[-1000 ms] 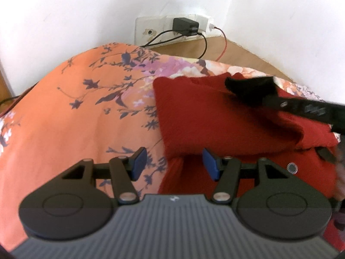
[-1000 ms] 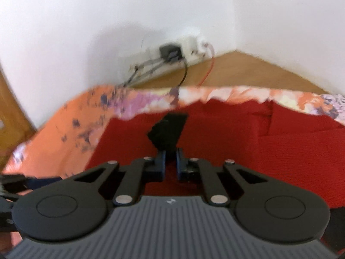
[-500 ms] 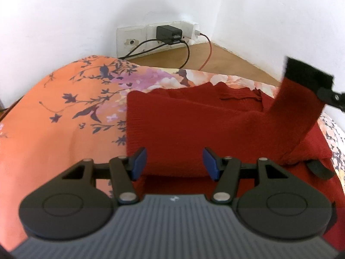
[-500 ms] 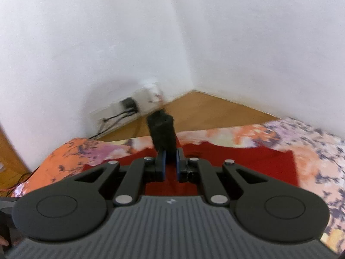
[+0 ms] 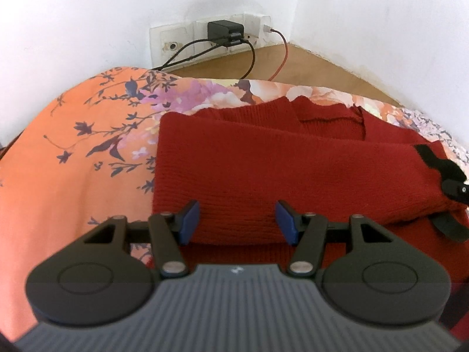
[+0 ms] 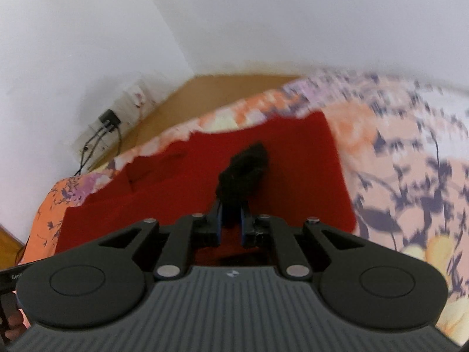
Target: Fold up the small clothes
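A small red knit sweater (image 5: 278,170) lies on an orange floral bedsheet (image 5: 76,176), with one sleeve folded across its body. My left gripper (image 5: 236,220) is open, low over the sweater's near edge, holding nothing. My right gripper (image 6: 231,221) is shut on the sleeve's black cuff (image 6: 244,167) and holds it over the red sweater (image 6: 181,187). The cuff (image 5: 436,162) and the right gripper's tip (image 5: 455,189) also show at the right edge of the left wrist view.
White walls meet in a corner behind the bed. A wall socket strip with a black charger (image 5: 224,30) and black and red cables sits above the wooden floor (image 5: 307,67). The sheet's floral part (image 6: 410,158) extends to the right.
My right gripper has carried the black cuff from high in the air down and across to the sweater's right side, laying the sleeve over the body. My left gripper stayed open in place.
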Available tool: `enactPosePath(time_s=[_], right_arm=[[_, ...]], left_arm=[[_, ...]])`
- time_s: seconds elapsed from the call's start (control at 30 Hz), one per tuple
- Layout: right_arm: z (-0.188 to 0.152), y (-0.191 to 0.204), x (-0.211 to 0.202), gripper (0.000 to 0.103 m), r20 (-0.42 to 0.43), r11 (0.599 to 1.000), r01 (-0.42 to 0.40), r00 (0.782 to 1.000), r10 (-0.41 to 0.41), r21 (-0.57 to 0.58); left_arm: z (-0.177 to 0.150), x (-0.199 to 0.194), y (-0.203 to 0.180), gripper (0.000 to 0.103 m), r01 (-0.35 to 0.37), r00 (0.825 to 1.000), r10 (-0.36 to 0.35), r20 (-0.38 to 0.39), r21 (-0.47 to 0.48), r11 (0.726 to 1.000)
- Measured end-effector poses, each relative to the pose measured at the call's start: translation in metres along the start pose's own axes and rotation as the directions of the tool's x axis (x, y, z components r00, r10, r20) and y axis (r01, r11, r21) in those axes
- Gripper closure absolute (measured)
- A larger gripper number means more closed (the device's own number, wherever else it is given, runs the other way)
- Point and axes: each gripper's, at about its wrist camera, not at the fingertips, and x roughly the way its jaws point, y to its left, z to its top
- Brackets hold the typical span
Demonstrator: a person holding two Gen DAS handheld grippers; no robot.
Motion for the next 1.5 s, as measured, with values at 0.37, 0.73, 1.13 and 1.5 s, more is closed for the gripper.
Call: enactPosePath(time_s=[0.37, 0.73, 1.13, 1.5], right_arm=[[0.018, -0.006, -0.026, 0.036, 0.056, 0.998, -0.036, 0.998, 0.038, -0.052], [0.021, 0.0, 0.032, 0.064, -0.054, 0.998, -0.008, 0.999, 0.004, -0.064], [0.049, -0.003, -0.021, 0.091, 0.152, 0.996, -0.027, 0.988, 0.039, -0.084], [0.028, -0.037, 0.027, 0.089, 0.013, 0.994, 0.093, 0.996, -0.092, -0.061]], left_arm=[[0.004, 0.003, -0.007, 0.044, -0.012, 1.0, 0.012, -0.006, 0.002, 1.0], [0.006, -0.001, -0.011, 0.044, -0.025, 1.0, 0.025, 0.001, 0.002, 1.0], [0.018, 0.004, -0.016, 0.044, -0.037, 0.999, 0.037, 0.028, 0.001, 0.999], [0.015, 0.029, -0.017, 0.043, -0.084, 0.996, 0.084, 0.002, 0.015, 0.996]])
